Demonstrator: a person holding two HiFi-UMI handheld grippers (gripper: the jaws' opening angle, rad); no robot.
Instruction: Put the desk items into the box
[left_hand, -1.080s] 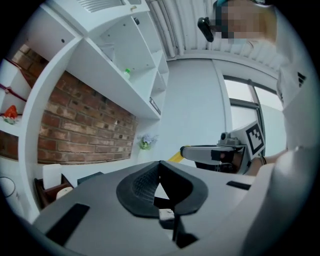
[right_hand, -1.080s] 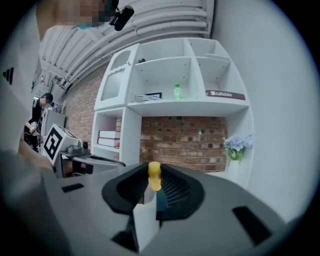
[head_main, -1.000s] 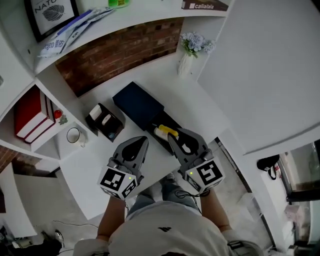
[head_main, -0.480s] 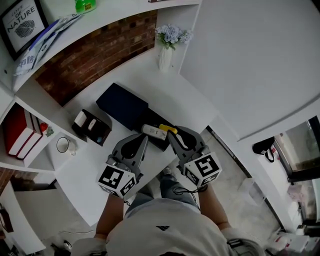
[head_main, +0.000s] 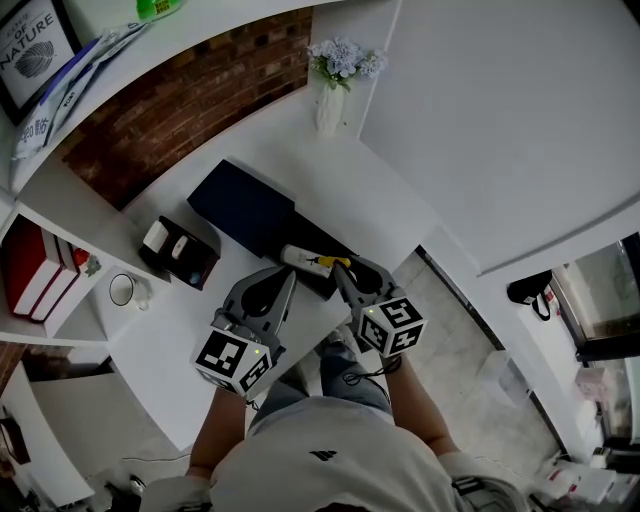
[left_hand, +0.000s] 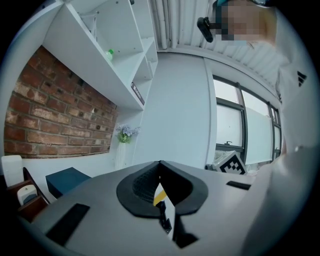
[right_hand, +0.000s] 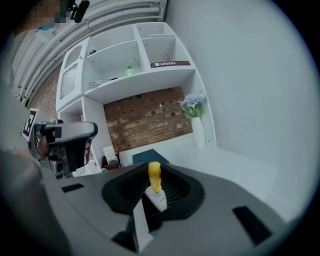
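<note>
My right gripper (head_main: 338, 268) is shut on a small white tube with a yellow cap (head_main: 303, 260). In the right gripper view the tube (right_hand: 154, 181) stands between the jaws, cap upward. In the head view it hangs over the near end of the black open box (head_main: 327, 250), next to the dark navy lid (head_main: 243, 205). My left gripper (head_main: 291, 277) sits just left of it above the desk, its jaw tips meeting with nothing held. In the left gripper view the left gripper (left_hand: 160, 165) points level, with the navy lid (left_hand: 67, 180) at the left.
A black organiser (head_main: 180, 250) with white items stands left of the box. A white mug (head_main: 123, 290) and red books (head_main: 30, 265) sit in the shelf further left. A white vase with flowers (head_main: 333, 95) stands at the back by the brick wall (head_main: 180, 95).
My right gripper has sunk toward the black box with the tube and rolled, so its marker cube shows a different face. The left gripper shifted only a little.
</note>
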